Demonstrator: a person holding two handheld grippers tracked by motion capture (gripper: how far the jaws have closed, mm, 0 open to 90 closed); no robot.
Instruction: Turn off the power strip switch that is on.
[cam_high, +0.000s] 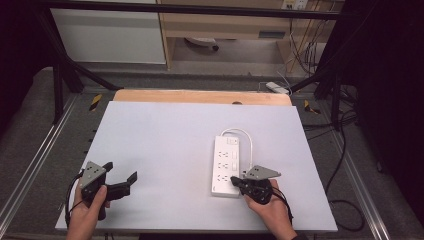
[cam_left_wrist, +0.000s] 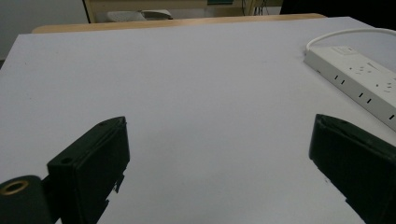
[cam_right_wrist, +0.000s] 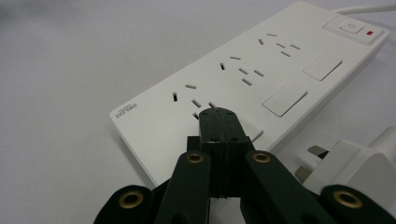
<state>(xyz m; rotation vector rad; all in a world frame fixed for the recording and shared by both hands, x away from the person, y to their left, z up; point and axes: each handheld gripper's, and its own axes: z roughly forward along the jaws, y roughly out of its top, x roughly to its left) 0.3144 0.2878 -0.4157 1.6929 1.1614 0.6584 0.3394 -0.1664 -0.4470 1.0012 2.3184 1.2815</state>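
Jaws of the right gripper (cam_right_wrist: 219, 122) are pressed together with nothing between them, their tips over the near end of the white power strip (cam_right_wrist: 243, 79). A white plug (cam_right_wrist: 355, 163) lies just beside the strip. The left gripper (cam_left_wrist: 219, 154) gapes wide, well apart from the strip.

My right gripper (cam_right_wrist: 219, 114) covers part of the nearest socket of the power strip (cam_right_wrist: 243, 79) in the right gripper view; whether its pressed-together tips touch the face cannot be told. The white plug (cam_right_wrist: 355, 163) is cut off by the right and bottom edges there, and in the high view my hand hides it. The brand lettering at the strip's near corner is too small to read. In the left gripper view the strip (cam_left_wrist: 359, 77) and its cord (cam_left_wrist: 345, 33) run off the right edge.
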